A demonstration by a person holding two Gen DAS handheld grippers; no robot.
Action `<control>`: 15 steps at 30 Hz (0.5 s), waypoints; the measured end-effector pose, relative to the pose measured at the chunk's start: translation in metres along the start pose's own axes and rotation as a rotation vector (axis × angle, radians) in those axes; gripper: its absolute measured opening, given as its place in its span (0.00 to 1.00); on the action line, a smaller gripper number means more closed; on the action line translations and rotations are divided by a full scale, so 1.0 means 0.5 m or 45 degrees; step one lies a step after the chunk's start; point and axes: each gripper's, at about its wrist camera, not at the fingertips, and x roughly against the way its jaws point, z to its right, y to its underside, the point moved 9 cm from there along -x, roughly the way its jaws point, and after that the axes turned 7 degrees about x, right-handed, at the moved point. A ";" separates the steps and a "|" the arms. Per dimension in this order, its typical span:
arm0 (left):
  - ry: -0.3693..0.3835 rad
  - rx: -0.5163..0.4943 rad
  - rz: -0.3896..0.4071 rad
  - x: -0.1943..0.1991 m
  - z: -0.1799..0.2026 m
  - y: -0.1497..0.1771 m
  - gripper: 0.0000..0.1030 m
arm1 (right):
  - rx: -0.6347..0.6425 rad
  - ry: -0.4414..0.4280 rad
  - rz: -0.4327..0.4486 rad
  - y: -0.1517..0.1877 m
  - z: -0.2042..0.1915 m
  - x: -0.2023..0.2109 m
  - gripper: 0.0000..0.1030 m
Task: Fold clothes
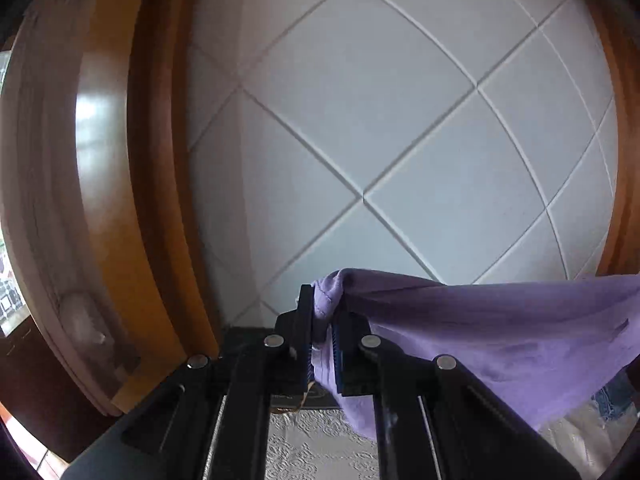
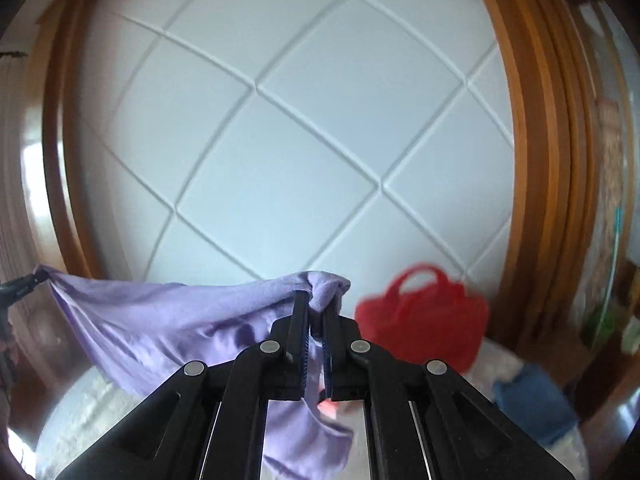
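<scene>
A purple garment (image 1: pixel 492 332) hangs in the air, stretched between both grippers. My left gripper (image 1: pixel 322 312) is shut on one bunched corner of it; the cloth runs off to the right. My right gripper (image 2: pixel 316 304) is shut on the other corner; the purple garment (image 2: pixel 160 320) sags to the left, where the tip of the left gripper (image 2: pixel 24 284) shows at the frame edge. Part of the cloth hangs down below the right gripper's fingers.
A white quilted headboard (image 1: pixel 400 140) with a wooden frame (image 1: pixel 160 200) fills the background. Below lies a white patterned bedspread (image 1: pixel 312 448). A red bag (image 2: pixel 428 316) and a blue folded item (image 2: pixel 532 404) sit on the bed at the right.
</scene>
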 end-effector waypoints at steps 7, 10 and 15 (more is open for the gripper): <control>0.039 -0.080 -0.246 0.068 -0.056 0.226 0.08 | 0.032 -0.105 -0.107 0.098 -0.044 0.076 0.05; 0.036 -0.083 -0.495 0.060 -0.084 0.430 0.08 | 0.012 -0.155 -0.305 0.254 -0.046 0.095 0.06; -0.057 -0.117 -0.941 0.038 -0.126 0.783 0.08 | -0.050 -0.189 -0.660 0.520 -0.032 0.111 0.06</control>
